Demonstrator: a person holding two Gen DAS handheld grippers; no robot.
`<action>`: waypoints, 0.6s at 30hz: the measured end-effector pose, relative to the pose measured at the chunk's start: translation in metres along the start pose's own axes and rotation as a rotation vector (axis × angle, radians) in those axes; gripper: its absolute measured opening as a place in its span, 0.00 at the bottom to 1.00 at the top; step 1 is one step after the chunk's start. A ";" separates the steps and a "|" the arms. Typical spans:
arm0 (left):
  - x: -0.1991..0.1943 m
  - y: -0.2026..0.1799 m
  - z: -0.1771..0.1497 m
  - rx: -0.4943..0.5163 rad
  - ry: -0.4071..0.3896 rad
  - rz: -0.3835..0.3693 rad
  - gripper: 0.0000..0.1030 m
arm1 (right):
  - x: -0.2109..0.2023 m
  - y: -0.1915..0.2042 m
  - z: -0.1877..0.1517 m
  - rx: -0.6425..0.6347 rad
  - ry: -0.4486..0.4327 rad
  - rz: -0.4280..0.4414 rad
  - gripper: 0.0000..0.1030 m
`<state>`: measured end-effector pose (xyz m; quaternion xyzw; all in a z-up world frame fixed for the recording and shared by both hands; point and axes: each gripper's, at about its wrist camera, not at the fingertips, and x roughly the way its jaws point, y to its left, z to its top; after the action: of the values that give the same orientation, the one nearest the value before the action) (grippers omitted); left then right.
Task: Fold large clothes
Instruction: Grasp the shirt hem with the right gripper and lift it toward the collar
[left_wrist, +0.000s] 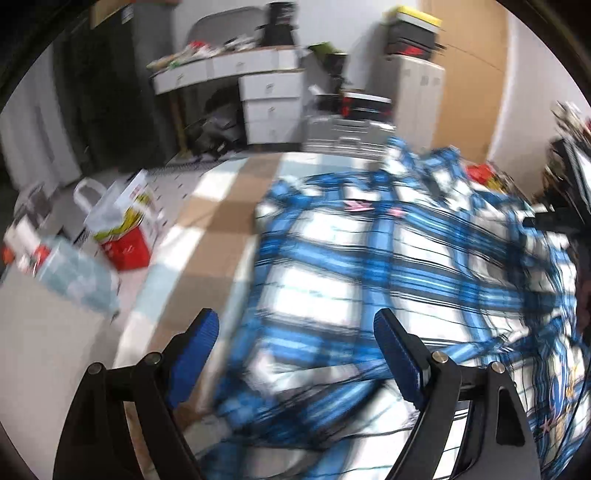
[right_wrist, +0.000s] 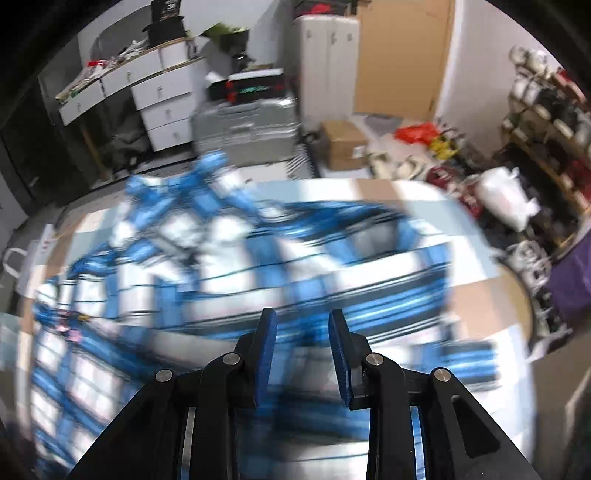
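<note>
A blue plaid garment (left_wrist: 388, 266) sprawls over the checked tabletop (left_wrist: 218, 218). The left gripper (left_wrist: 295, 332) gapes wide and empty; the right gripper (right_wrist: 303, 325) stands narrowly parted above the blurred cloth. A red bag (left_wrist: 125, 247) sits just beside the tabletop.

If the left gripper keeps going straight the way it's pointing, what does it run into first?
Most likely the blue plaid shirt: the open left gripper frames its fabric just ahead, though blur makes depth uncertain.

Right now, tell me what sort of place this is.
Probably a cluttered home bedroom or storeroom: a plaid shirt on a checked mat, white drawers, a suitcase, shoe shelves.
</note>
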<state>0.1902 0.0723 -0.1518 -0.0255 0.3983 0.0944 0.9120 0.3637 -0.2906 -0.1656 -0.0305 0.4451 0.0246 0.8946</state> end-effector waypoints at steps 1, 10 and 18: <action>0.002 -0.009 0.000 0.033 -0.005 0.005 0.81 | 0.003 -0.006 0.001 -0.015 0.000 -0.013 0.28; 0.020 -0.030 -0.003 0.097 0.040 0.025 0.81 | 0.037 -0.022 -0.012 -0.091 0.109 0.019 0.25; 0.022 -0.013 -0.003 0.009 0.117 -0.014 0.81 | -0.026 0.003 -0.039 -0.222 -0.052 0.108 0.27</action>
<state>0.2050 0.0622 -0.1706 -0.0297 0.4511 0.0845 0.8880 0.3169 -0.2906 -0.1682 -0.1046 0.4175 0.1225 0.8943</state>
